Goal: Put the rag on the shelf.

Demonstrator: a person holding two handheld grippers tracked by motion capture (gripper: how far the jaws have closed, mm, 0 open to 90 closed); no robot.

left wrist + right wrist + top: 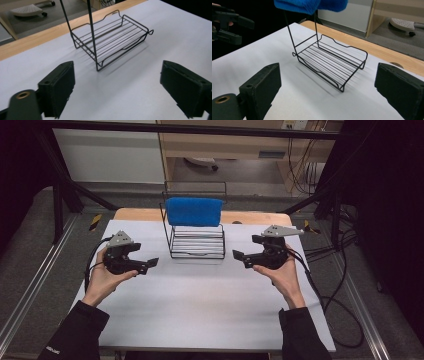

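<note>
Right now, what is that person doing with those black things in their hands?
A person sits at a white table holding a gripping tool in each hand. The left tool and the right tool are both open and empty, hovering on either side of a black wire rack. A blue towel is draped over the rack's top bar, and the bottom shelf has nothing on it. Nothing is being touched yet.

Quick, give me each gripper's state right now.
Left gripper: open, holding nothing, beside the wire rack.
Right gripper: open, holding nothing, on the rack's other side.
</note>
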